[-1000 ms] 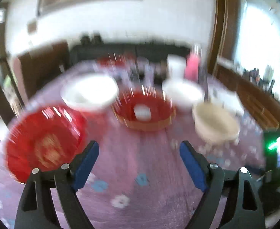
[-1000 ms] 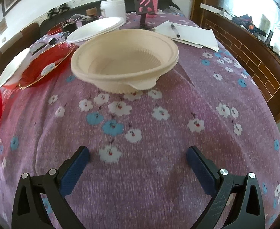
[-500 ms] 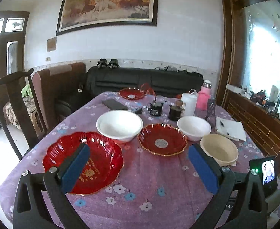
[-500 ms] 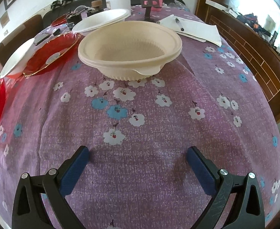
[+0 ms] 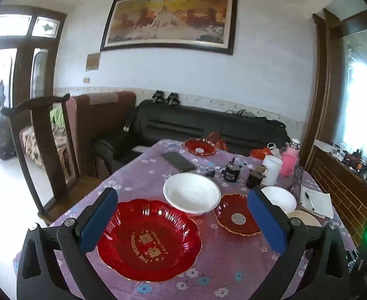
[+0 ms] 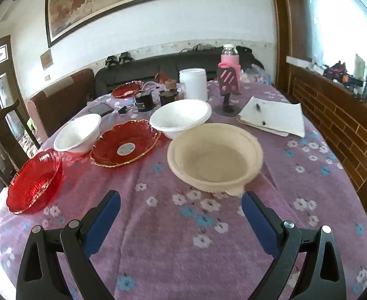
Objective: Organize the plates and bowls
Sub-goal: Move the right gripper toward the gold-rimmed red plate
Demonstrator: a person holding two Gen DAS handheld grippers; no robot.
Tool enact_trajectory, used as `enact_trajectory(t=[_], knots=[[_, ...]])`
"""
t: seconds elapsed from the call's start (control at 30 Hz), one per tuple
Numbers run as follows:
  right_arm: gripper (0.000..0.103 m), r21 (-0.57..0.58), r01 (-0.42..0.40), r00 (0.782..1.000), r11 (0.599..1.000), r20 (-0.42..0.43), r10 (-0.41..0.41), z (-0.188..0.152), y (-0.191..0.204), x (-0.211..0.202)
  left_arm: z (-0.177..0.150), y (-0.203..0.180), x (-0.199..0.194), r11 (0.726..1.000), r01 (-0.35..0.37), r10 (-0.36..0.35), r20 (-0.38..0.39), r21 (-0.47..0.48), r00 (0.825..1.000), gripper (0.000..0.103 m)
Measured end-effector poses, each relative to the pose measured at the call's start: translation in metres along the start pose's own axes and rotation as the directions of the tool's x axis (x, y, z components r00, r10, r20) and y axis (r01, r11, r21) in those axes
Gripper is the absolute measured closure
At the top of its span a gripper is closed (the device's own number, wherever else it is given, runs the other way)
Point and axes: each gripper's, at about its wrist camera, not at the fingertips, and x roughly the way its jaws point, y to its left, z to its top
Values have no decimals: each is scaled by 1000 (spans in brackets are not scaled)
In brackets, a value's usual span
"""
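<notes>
Bowls and plates all loose, both grippers empty

Beige bowl (image 6: 214, 156) sits at 12 o'clock just ahead of the right gripper (image 6: 181, 215), apart from it; looks like two nested, can't be sure. White bowl (image 6: 181, 117) touches or nearly touches its far rim at 11 o'clock. Small red plate (image 6: 126, 143) at 10 o'clock, second white bowl (image 6: 78, 133) beyond it, big red dish (image 6: 34, 181) at 9 o'clock near the worktop (image 6: 178, 250) edge. Another red plate (image 6: 127, 89) sits far back among jars and a phone.

Left gripper (image 5: 181, 221) hovers over the big red dish (image 5: 148, 237), jaws just opened to full width, nothing between them. Right jaws also spread wide, holding nothing.

Judgement: nothing sorted yet; step in hand is picking a first piece. Likely best: right takes the beige bowl by the near rim, one pad inside, one outside, and lifts straight up so the white bowl isn't nudged. Thin disposable rims may flex, so squeeze gently. Stack like with like: white on white, red on red. Keep away from notepad (image 6: 273, 117) and phone stand (image 6: 229, 87).
</notes>
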Motion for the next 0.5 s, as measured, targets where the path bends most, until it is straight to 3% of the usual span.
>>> enact_trajectory(t=[0.23, 0.5], knots=[[6, -12, -73, 996, 997, -53, 72, 6, 15, 15, -13, -6, 17, 999, 33, -32, -81, 19, 996, 0], [9, 46, -76, 994, 996, -72, 79, 6, -12, 17, -16, -11, 25, 994, 108, -104, -93, 36, 990, 0]])
